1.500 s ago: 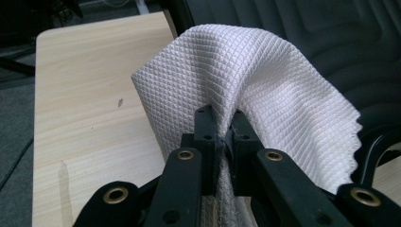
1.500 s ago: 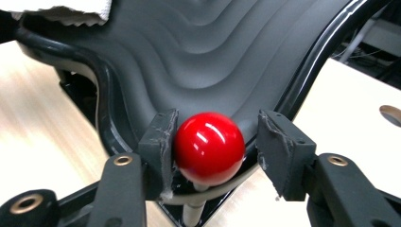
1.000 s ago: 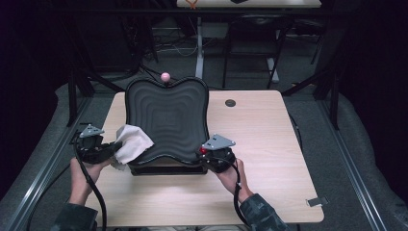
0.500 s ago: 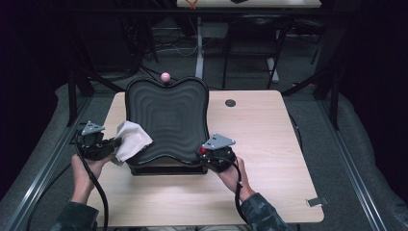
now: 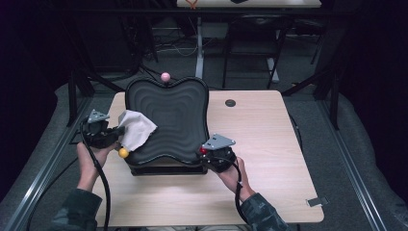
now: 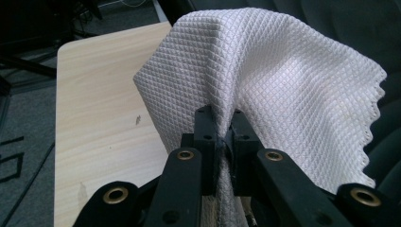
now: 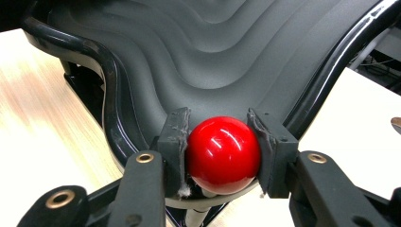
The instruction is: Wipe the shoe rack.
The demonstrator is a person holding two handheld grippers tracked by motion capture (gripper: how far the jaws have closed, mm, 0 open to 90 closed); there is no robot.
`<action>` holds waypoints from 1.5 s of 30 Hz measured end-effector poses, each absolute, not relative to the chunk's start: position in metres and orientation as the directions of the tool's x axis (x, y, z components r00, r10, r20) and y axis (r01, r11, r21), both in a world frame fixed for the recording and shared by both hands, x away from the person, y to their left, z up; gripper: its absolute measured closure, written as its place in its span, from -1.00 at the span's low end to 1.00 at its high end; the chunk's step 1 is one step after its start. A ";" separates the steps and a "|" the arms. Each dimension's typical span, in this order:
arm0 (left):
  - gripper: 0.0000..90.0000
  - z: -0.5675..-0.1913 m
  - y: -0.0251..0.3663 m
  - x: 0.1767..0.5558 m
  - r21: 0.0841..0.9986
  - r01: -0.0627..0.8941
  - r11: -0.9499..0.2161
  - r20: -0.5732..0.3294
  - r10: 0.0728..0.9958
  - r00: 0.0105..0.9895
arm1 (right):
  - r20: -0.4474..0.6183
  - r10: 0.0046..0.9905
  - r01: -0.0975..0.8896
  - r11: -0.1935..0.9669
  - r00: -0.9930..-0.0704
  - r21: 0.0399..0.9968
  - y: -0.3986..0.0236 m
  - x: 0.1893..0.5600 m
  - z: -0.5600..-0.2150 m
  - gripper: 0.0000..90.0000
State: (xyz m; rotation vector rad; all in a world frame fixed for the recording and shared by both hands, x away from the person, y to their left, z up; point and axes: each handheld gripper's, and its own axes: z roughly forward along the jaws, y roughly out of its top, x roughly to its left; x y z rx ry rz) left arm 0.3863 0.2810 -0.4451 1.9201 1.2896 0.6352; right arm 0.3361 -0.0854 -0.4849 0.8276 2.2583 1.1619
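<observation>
White waffle-weave cloth [image 6: 265, 80] is clamped between the closed jaws of the left gripper [image 5: 114, 133], draping over the left edge of the black ridged heart-shaped tray [image 5: 168, 110]; right gripper [image 7: 221, 137] grasps 1 glossy red ball knob [image 7: 222, 153] at the tray's near right corner; pale wooden table [image 5: 269, 139] supports the tray.

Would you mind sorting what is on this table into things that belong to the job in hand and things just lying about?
In hand:
- white cloth, clamped in the left gripper
- black wavy tray
- red knob, clamped in the right gripper

Lying about:
- yellow knob
- pink knob
- dark round grommet in the table
</observation>
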 end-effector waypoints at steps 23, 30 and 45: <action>0.87 -0.405 0.267 0.458 0.770 0.566 -0.295 0.110 0.935 0.338 | -0.131 0.692 0.294 0.461 -0.710 0.837 -0.085 0.336 -0.485 0.33; 0.87 -0.391 0.263 0.477 0.765 0.575 -0.292 0.113 0.939 0.326 | -0.133 0.693 0.289 0.457 -0.709 0.841 -0.085 0.336 -0.486 0.33; 0.86 -0.376 0.258 0.505 0.757 0.591 -0.277 0.115 0.948 0.297 | -0.131 0.691 0.287 0.455 -0.711 0.843 -0.084 0.336 -0.486 0.33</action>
